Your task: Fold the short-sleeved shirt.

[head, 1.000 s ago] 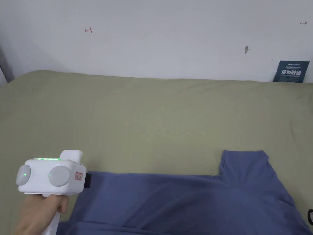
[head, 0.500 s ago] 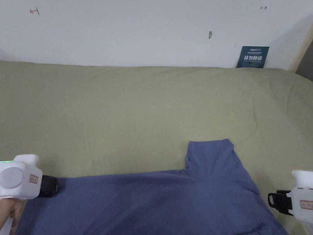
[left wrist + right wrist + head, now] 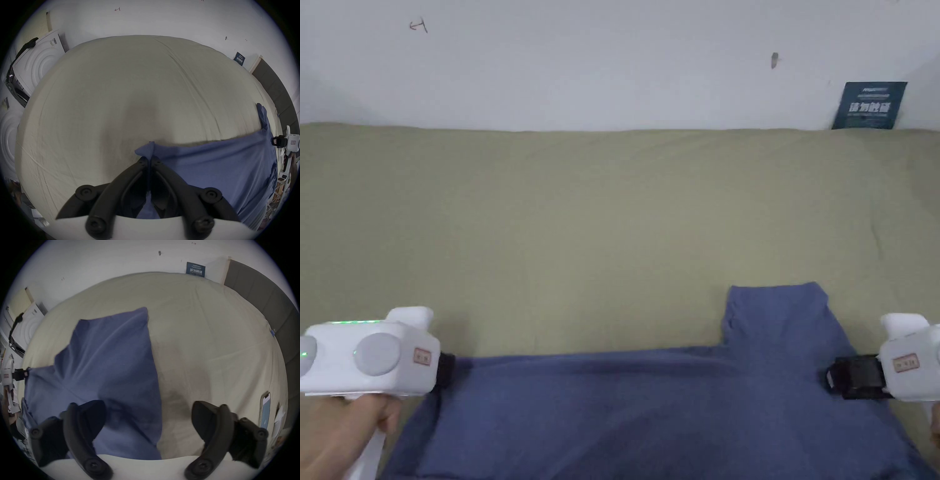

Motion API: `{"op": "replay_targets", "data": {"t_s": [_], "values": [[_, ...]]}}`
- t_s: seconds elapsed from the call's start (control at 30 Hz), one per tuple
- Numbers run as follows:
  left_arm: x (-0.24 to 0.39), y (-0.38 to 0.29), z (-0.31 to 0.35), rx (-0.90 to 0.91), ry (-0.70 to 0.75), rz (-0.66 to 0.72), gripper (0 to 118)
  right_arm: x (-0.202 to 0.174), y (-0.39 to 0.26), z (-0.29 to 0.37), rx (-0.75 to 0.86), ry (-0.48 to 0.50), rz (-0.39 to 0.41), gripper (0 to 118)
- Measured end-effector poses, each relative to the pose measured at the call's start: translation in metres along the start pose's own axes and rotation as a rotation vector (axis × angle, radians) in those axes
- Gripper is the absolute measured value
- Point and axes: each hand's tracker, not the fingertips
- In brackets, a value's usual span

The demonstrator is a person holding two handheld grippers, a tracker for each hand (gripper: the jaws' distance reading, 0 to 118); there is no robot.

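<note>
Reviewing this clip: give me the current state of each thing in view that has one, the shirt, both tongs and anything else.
Blue shirt: spread on the bed, one sleeve pointing toward the wall, not yet folded.
Left tongs: shut on the blue shirt, pinching its edge.
Right tongs: open, over the shirt's edge near the sleeve.
Bed sheet: laid out, lightly creased.
Phone: lying on the bed, screen lit.

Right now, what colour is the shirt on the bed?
The plain short-sleeved shirt is blue, clearest in the head view.
</note>
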Motion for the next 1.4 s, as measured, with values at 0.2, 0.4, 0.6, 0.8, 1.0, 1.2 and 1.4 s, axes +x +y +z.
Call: {"op": "replay_targets", "data": {"t_s": [0.2,0.4,0.6,0.8,1.0,1.2,1.4], "values": [[-0.005,0.0,0.005,0.003,-0.005,-0.001,2,0.0,-0.007,0.027,0.062,0.055,0.071,17],[-0.019,-0.015,0.039,0.031,-0.047,0.028,2,0.002,-0.023,0.072,0.124,0.105,0.058,3],[-0.038,-0.051,0.099,0.106,-0.089,0.025,2,0.016,-0.066,0.13,0.217,0.199,-0.014,3],[-0.047,-0.107,0.15,0.158,-0.102,0.006,2,0.008,-0.132,0.179,0.272,0.213,0.022,3],[-0.053,-0.17,0.175,0.197,-0.113,-0.039,2,0.005,-0.2,0.195,0.287,0.207,0.033,3],[-0.062,-0.22,0.152,0.154,-0.117,-0.065,2,0.003,-0.247,0.177,0.247,0.209,0.024,3],[-0.072,-0.238,0.123,0.125,-0.121,-0.073,2,-0.001,-0.266,0.155,0.196,0.171,0.074,3]]}}
